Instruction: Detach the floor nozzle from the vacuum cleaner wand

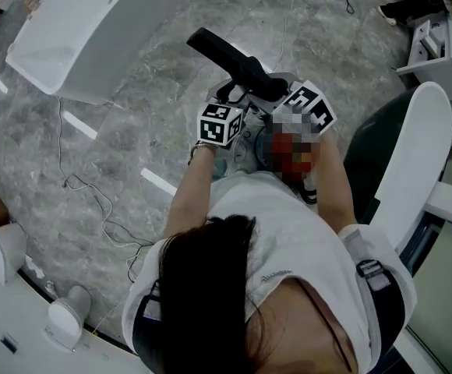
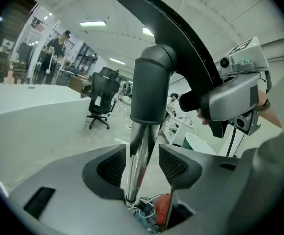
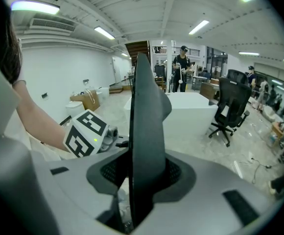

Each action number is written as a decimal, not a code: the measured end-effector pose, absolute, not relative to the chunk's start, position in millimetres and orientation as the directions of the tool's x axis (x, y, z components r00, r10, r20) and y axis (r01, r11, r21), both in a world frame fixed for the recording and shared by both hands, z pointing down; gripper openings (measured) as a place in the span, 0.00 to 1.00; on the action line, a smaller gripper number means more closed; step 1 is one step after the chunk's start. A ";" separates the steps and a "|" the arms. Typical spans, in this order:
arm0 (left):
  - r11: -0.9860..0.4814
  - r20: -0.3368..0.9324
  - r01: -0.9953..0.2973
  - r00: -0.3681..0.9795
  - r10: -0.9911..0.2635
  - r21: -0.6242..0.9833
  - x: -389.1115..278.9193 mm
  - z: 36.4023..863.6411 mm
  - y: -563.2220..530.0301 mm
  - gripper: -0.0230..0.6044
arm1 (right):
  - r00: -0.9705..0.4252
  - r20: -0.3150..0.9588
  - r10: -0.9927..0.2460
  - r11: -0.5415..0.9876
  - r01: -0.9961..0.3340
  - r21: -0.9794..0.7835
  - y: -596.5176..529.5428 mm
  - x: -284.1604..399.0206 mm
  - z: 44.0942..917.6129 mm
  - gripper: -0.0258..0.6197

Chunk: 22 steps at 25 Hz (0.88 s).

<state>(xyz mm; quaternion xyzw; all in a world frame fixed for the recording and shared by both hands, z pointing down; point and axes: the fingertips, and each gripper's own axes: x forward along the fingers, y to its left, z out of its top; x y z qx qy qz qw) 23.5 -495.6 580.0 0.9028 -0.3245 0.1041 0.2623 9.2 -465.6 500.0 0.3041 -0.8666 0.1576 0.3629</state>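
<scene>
The black floor nozzle (image 1: 234, 59) sticks up and away from me over the grey marble floor. In the left gripper view its dark grey neck (image 2: 152, 84) sits on top of the chrome wand (image 2: 138, 155). The wand runs between the jaws of my left gripper (image 2: 143, 164), which stands open with a gap on each side of the tube. My right gripper (image 3: 142, 173) is shut on the floor nozzle (image 3: 146, 131), seen edge-on between its pads. Both marker cubes sit side by side below the nozzle, the left gripper (image 1: 227, 104) beside the right gripper (image 1: 282, 93).
A white curved desk (image 1: 86, 29) stands at the upper left, with cables (image 1: 93, 201) trailing on the floor below it. A white chair (image 1: 413, 154) is close on my right. A black office chair (image 2: 100, 102) and people stand far off in the room.
</scene>
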 end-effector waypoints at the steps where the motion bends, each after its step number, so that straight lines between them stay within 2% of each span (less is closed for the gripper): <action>1: -0.650 0.350 -0.638 0.770 -0.533 0.414 25.5 579.3 -496.9 0.34 | -0.553 0.724 -0.412 0.764 -0.643 -0.056 -465.5 9.4 499.7 0.27; 5: -0.620 0.300 -0.623 0.778 -0.551 0.477 24.7 573.7 -503.9 0.34 | -0.558 0.719 -0.414 0.759 -0.648 -0.066 -465.5 7.3 497.8 0.27; 7: -0.619 0.299 -0.621 0.780 -0.550 0.480 24.6 574.1 -504.7 0.31 | -0.559 0.717 -0.417 0.757 -0.650 -0.066 -465.0 6.8 497.3 0.27; 22: -0.597 0.295 -0.618 0.779 -0.554 0.512 23.6 576.7 -499.8 0.31 | -0.539 0.698 -0.471 0.725 -0.688 -0.042 -459.5 4.4 497.5 0.27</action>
